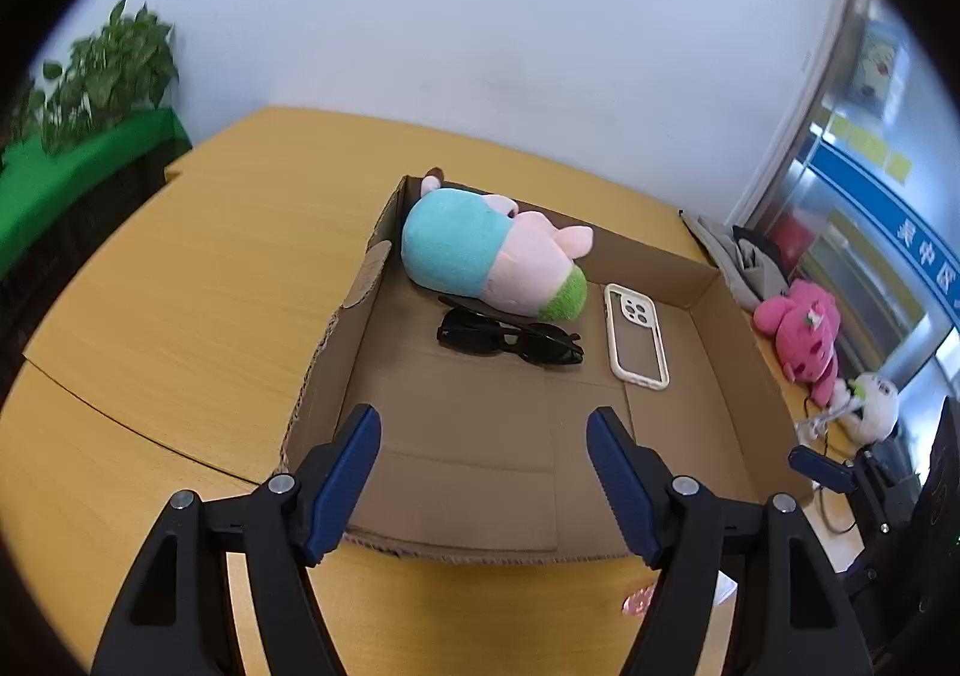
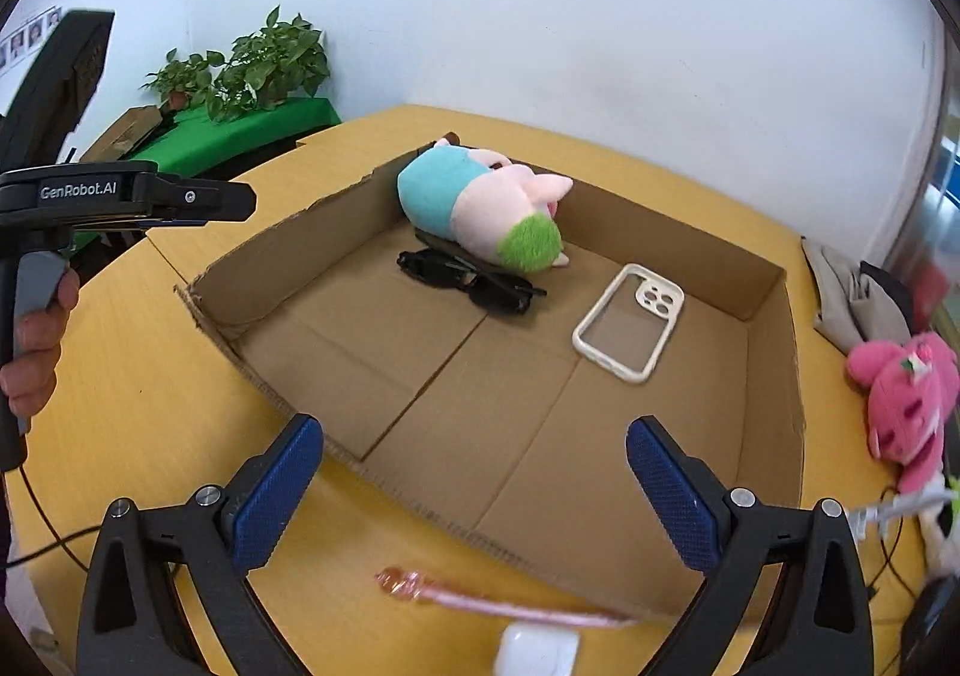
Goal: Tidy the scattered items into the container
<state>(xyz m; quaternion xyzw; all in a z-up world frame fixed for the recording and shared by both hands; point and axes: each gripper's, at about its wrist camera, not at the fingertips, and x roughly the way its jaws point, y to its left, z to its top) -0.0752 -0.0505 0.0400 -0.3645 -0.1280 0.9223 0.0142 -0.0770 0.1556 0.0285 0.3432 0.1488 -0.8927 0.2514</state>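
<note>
Your left gripper (image 2: 240, 202), upper left, reads "GenRobot.AI". The shallow brown cardboard box (image 2: 774, 352) holds a pink-and-teal plush toy (image 2: 480, 202), black sunglasses (image 2: 468, 280) and a cream phone case (image 2: 630, 322). Both grippers' fingers (image 1: 354, 472) are released, empty.

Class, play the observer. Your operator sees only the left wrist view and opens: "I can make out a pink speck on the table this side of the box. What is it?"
Observer: A pink pen, lying on the table just outside the box's near wall.
Operator: Anything else left out there?
Observer: A white case beside the pen, cut off by the frame's bottom edge.
Operator: Is the right gripper free?
Observer: Yes. The right gripper is open, with nothing between its jaws.
</note>
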